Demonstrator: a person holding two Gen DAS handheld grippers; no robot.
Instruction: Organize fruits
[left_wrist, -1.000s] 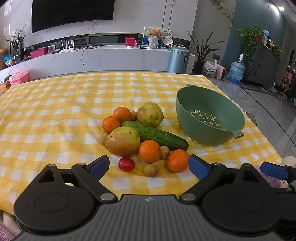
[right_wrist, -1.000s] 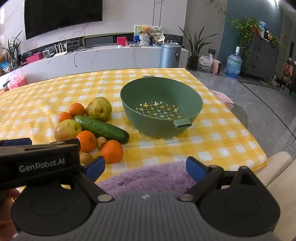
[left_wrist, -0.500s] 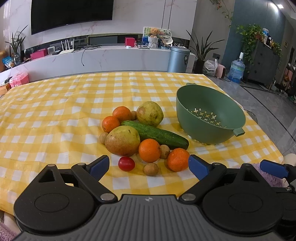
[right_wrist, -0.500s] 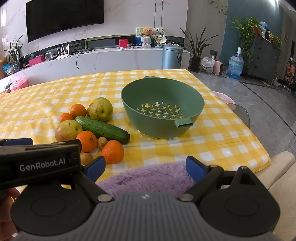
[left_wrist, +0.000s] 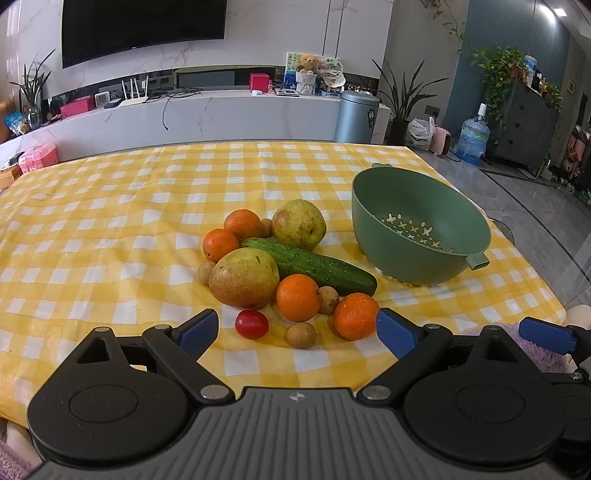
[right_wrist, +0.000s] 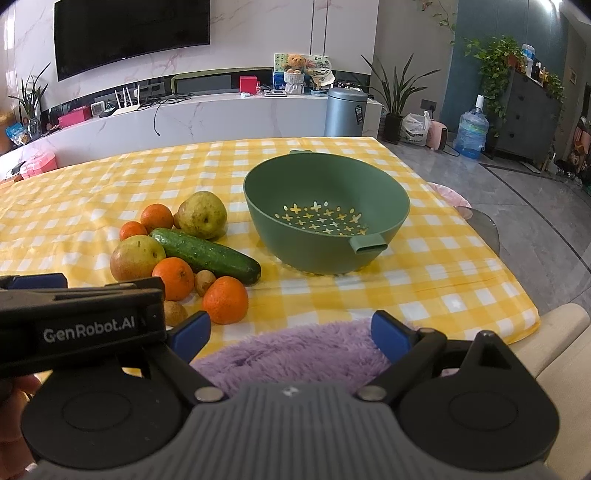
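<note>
While both views have crept only a little nearer the tabletop (left_wrist: 92, 206) over the last second, nothing on the yellow checked cloth has moved, so I judge the sorting has not started and this is an approach.

The left tongs (left_wrist: 297, 328) hang wide open and empty at the near edge of the fruit pile, with the cherry tomato (left_wrist: 251, 324) and a small brown fruit (left_wrist: 301, 335) lying between the blue tips. The right tongs (right_wrist: 291, 330) are equally spread and hold nothing, hovering over a purple fluffy cushion (right_wrist: 295, 350) short of the cloth, aimed towards the green colander (right_wrist: 327, 184).

The colander stands empty to the right of the pile, just beside the cucumber's (left_wrist: 310, 264) end but apart from it.

Counted from the left view:
- four oranges, the nearest (left_wrist: 355, 316) by the right blue tip;
- two pears, the larger (left_wrist: 243, 277) in front;
- one cucumber;
- one cherry tomato;
- small brown fruits, probably four, though the one wedged between the far orange and pear is half hidden.
</note>
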